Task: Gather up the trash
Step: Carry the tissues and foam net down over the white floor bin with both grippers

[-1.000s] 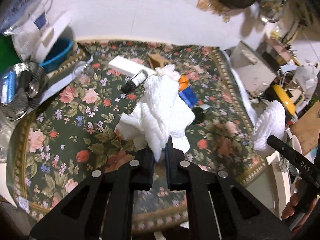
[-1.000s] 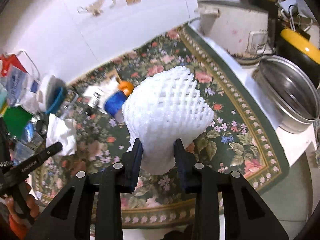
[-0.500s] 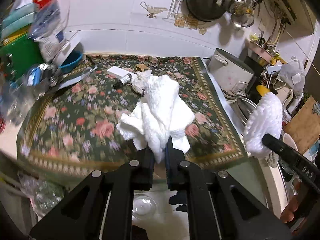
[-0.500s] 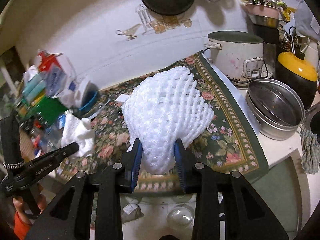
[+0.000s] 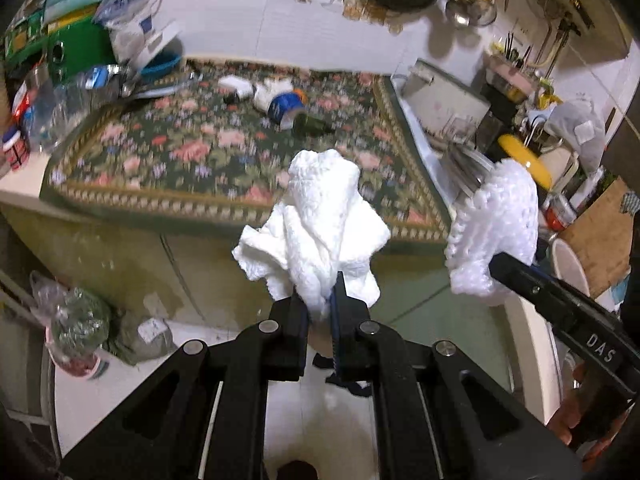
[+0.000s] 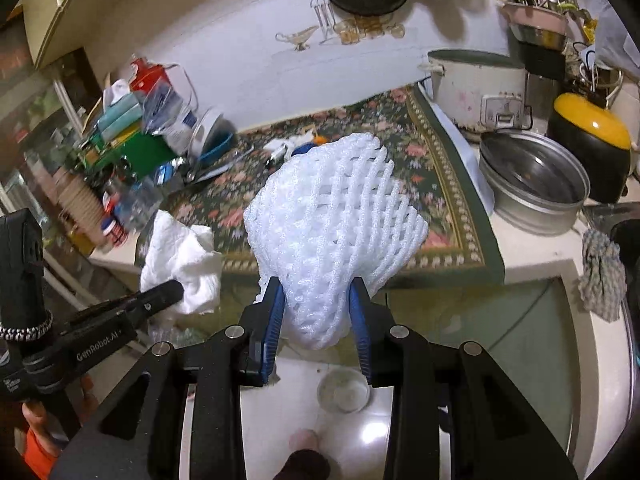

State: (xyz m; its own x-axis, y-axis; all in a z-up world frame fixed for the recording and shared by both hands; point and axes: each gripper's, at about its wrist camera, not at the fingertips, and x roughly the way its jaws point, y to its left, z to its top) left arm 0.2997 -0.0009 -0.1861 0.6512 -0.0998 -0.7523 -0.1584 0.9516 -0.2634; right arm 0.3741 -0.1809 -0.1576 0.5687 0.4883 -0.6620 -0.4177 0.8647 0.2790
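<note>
My left gripper is shut on a crumpled white paper towel and holds it in the air in front of the counter's edge. My right gripper is shut on a white foam fruit net, also off the counter. Each shows in the other view: the net at the right, the towel at the left. On the floral mat lie a blue-labelled bottle, a dark green bottle and white scraps.
A rice cooker, a steel pot and a yellow-lidded pot stand right of the mat. Boxes and bags crowd the left end. On the floor below lie a plastic bag and a clear round lid.
Both grippers have pulled back from over the mat and past the counter's front edge, still holding the towel and the net. The floor now shows beneath them.
</note>
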